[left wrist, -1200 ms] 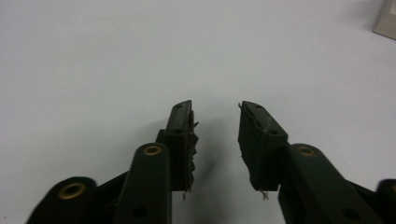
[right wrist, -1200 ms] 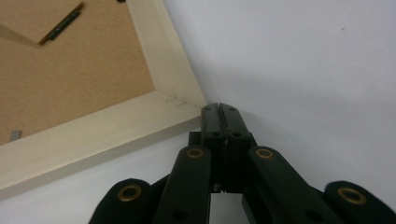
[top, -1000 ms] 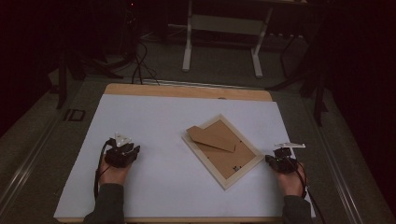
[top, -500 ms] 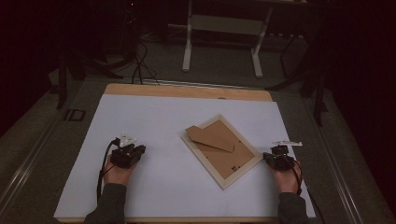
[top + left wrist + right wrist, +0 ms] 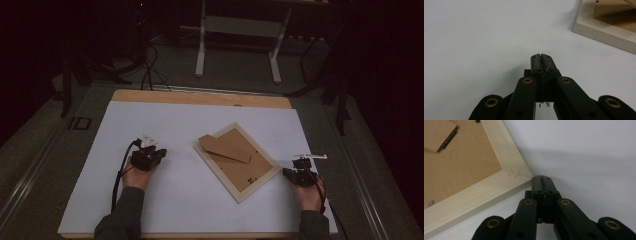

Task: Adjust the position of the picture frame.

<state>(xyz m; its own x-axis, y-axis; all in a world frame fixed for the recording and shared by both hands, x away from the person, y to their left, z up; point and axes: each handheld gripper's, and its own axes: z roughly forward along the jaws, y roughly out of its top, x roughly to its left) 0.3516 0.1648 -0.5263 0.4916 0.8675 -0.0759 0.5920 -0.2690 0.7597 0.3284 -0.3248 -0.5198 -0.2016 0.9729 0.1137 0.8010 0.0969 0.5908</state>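
A pale wooden picture frame [image 5: 235, 161] lies face down in the middle of the white sheet, turned at an angle, its brown backing board and folded stand [image 5: 226, 145] facing up. My left gripper [image 5: 161, 153] rests low on the sheet to the frame's left, jaws shut with nothing between them [image 5: 541, 57]; the frame's edge [image 5: 604, 31] lies ahead at the upper right. My right gripper [image 5: 286, 172] is shut too, its tips [image 5: 541, 178] right at the frame's corner [image 5: 522, 173]. The brown backing [image 5: 456, 165] spreads to the upper left.
The white sheet [image 5: 165, 125] covers a wooden tabletop [image 5: 200, 97]. Beyond the table's far edge stand white table legs [image 5: 201, 45] and dark cables [image 5: 147, 60] on a grey floor. A small dark mark [image 5: 79, 123] sits off the sheet's left edge.
Both hands have slid inward toward the frame. The left gripper moved right across the sheet; the right gripper moved left until its tips reached the frame's corner.
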